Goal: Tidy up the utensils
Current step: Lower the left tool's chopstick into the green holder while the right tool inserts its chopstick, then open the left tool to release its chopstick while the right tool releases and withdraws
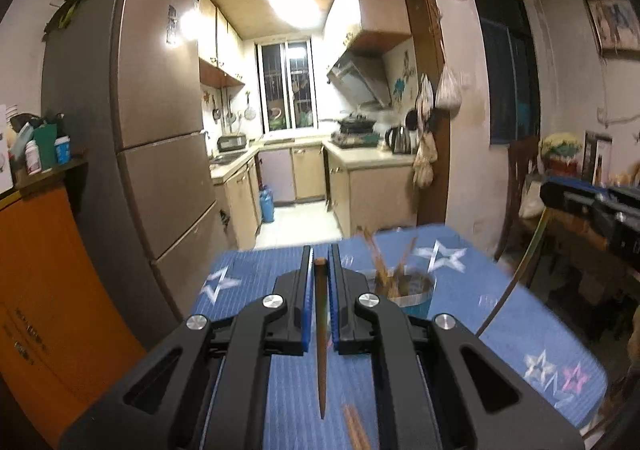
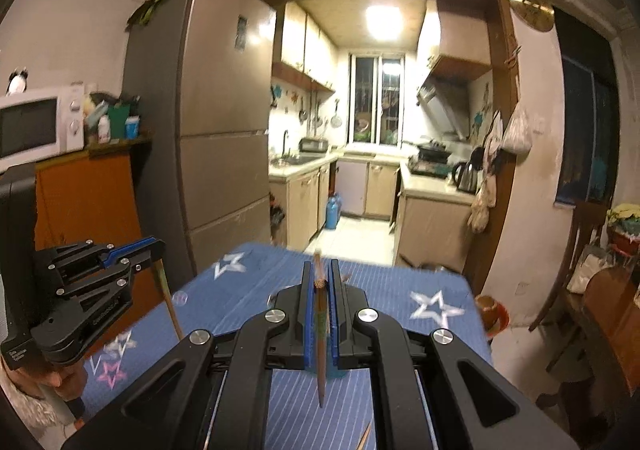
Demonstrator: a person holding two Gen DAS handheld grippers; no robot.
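Chopsticks (image 1: 382, 264) partly gathered in cup (image 1: 412, 296), one clenched in each hand-held gripper (image 1: 320, 254) (image 2: 320, 270), loose pair (image 1: 354, 426) left on counter (image 1: 500, 314).

Home kitchen: fridge (image 2: 224, 110), microwave (image 2: 38, 126), stove hood (image 2: 442, 106).

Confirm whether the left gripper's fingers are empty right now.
No: the left gripper has its fingers shut on a brown chopstick hanging tip-down above the blue tablecloth.

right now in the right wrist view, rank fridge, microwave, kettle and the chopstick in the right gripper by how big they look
1. fridge
2. microwave
3. chopstick, long only because it is near the camera
4. kettle
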